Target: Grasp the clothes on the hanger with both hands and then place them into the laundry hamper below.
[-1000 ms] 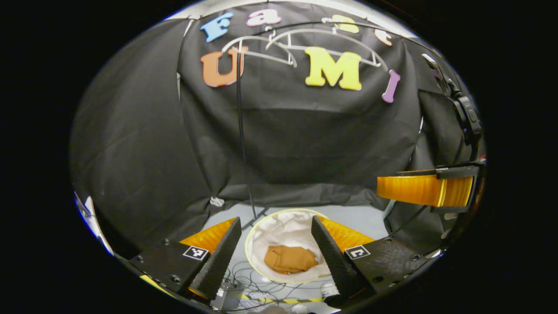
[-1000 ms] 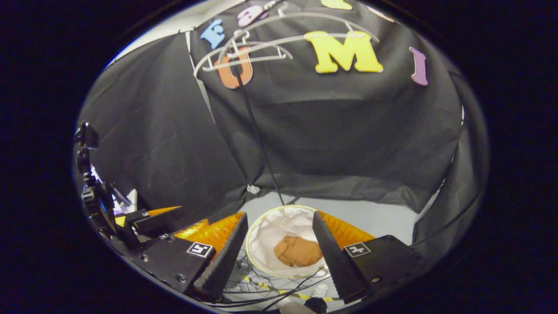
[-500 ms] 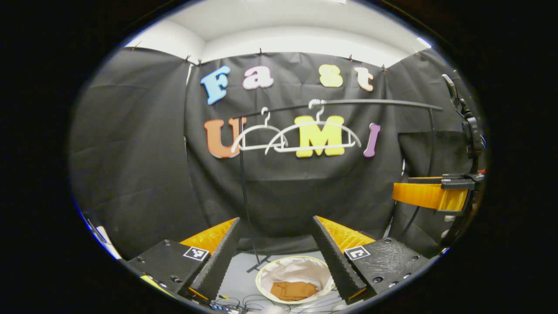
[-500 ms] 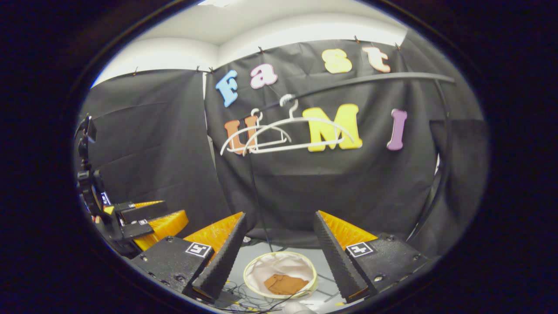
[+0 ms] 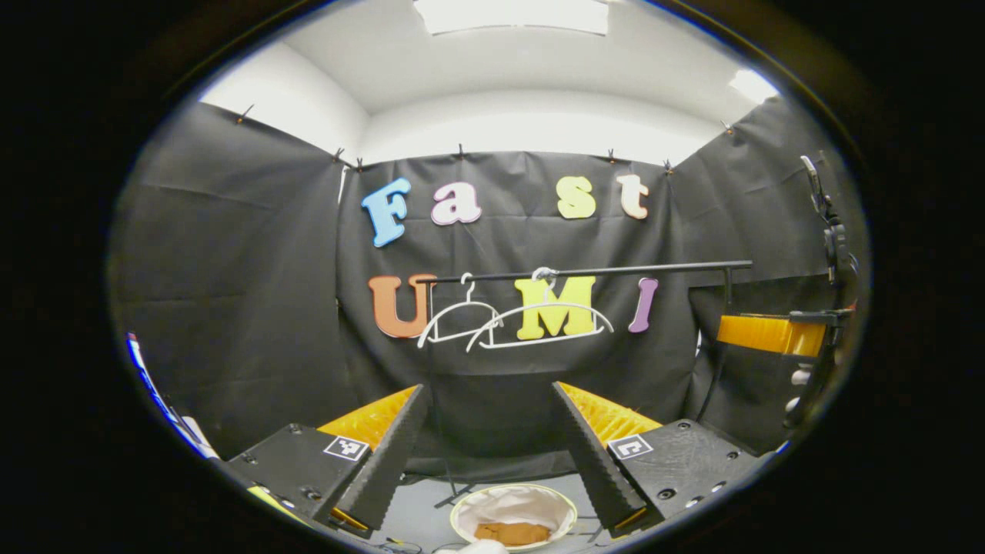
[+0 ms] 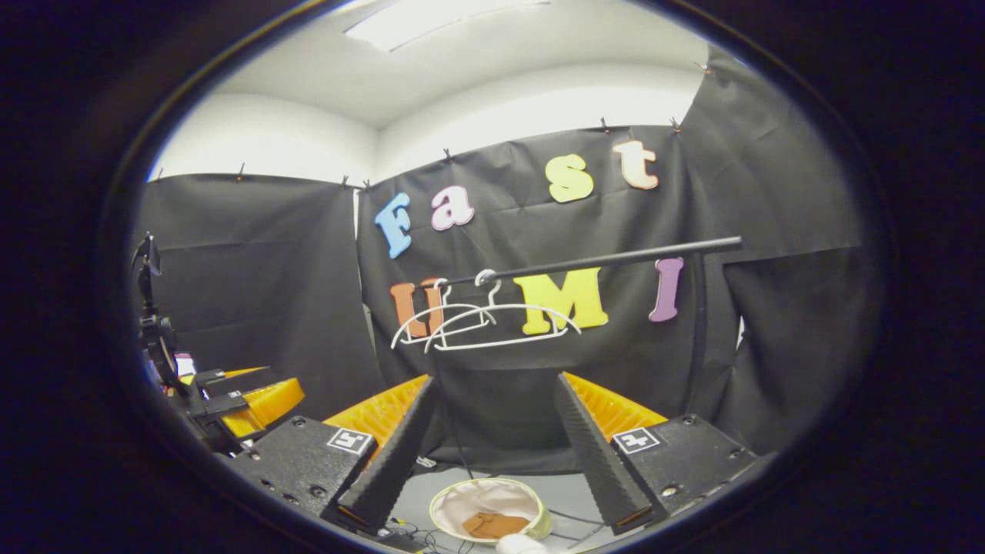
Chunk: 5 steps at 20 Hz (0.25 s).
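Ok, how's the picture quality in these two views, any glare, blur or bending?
Left gripper view: ceiling light blows out white, the rail bows from fisheye, the hamper at the bottom edge is sharp. Right gripper view: ceiling panel glares too, the rail tilts, the booth's dark cloth loses detail.

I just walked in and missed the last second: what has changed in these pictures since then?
Both tongs, left and right, tilted up and away from the hamper, so it slid low in both views and the rail with two bare hangers came to the centre. Unchanged: jaws open and empty, brown garment lying in the hamper.
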Available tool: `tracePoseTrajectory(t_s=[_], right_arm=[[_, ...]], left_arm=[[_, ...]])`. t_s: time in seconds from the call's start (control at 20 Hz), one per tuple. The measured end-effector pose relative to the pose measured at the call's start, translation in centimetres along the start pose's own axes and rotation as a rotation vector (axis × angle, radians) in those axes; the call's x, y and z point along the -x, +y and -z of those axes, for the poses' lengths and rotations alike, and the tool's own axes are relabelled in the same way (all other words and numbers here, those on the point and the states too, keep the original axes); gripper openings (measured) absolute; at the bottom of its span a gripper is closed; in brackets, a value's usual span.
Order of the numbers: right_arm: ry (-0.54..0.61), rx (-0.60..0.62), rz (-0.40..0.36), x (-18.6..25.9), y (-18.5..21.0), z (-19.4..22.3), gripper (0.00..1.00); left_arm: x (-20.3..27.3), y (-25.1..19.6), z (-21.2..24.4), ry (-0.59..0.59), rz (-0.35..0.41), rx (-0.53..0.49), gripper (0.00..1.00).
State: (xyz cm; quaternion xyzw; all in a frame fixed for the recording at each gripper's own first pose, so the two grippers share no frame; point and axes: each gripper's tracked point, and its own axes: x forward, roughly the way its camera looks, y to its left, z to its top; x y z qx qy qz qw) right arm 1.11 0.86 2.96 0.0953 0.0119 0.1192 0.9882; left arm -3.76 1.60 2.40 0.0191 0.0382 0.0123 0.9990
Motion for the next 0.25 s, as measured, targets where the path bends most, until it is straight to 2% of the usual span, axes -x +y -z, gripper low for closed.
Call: tracePoseTrajectory(t_s=[0.25], right_arm=[[-0.028,0.047,0.019,4.1,-3.3,-0.4,0.98]], left_arm=[[3.5,-2.0,-0.3,0.004,-0.085,0.0,0.93]])
